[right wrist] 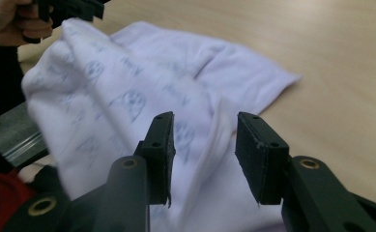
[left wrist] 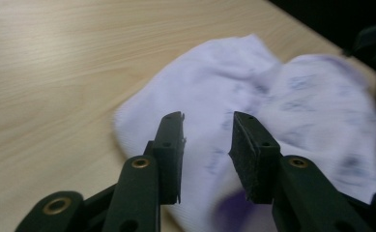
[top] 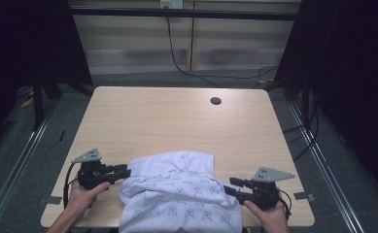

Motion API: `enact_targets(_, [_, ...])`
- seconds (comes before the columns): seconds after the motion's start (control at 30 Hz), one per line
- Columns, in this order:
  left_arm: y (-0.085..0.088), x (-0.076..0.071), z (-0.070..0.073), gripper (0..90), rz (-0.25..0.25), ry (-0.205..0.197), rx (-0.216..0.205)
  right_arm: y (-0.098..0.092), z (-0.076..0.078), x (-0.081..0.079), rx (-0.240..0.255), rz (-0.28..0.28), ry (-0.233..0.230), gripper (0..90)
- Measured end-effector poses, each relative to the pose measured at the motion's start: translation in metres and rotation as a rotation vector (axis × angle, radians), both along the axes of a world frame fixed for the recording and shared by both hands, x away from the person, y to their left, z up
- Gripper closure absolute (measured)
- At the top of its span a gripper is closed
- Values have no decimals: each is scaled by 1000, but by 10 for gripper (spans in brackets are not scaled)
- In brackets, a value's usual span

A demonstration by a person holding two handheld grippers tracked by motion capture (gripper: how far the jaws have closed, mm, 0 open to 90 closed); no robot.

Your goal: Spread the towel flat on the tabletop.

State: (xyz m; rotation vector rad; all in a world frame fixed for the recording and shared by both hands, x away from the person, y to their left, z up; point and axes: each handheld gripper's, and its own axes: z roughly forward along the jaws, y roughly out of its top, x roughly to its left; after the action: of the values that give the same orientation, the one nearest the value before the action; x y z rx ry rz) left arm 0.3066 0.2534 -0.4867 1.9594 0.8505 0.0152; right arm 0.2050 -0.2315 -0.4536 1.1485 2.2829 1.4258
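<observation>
Cloth [top: 179, 194], white with blue print, crumpled at bottom centre of frame on desk [top: 177, 121], overhanging near edge. Left claw [top: 123, 172] released, at cloth's left edge. Right claw [top: 231, 187] released, at its right edge.

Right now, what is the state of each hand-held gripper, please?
Left hand-held gripper: open, holding nothing, at the white cloth.
Right hand-held gripper: open, holding nothing.
</observation>
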Motion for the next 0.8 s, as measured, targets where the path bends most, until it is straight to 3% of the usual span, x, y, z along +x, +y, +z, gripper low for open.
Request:
enact_targets(0.07, [-8,3,-8,680,-1,21,44,5,-1,22,18,3,6,633])
enact_targets(0.17, [-20,1,-17,647,-46,42,95,19,-14,60,-33,-7,38,657])
enact_targets(0.23, [-22,-1,-19,645,-48,30,89,28,-24,81,-89,-27,57,623])
enact_targets(0.37, [-22,-3,-20,646,-53,22,80,39,-41,109,-144,-45,90,584])
enact_targets(0.47, [-26,-6,-21,642,-85,9,82,44,-50,117,-179,-50,91,549])
enact_targets(0.57, [-29,-7,-20,613,-107,15,76,49,-52,116,-210,-49,64,534])
enact_targets(0.67, [-25,-4,-16,581,-110,33,55,52,-53,112,-251,-49,29,594])
enact_targets(0.8, [-6,7,-5,594,18,12,12,48,-53,105,-259,-51,27,765])
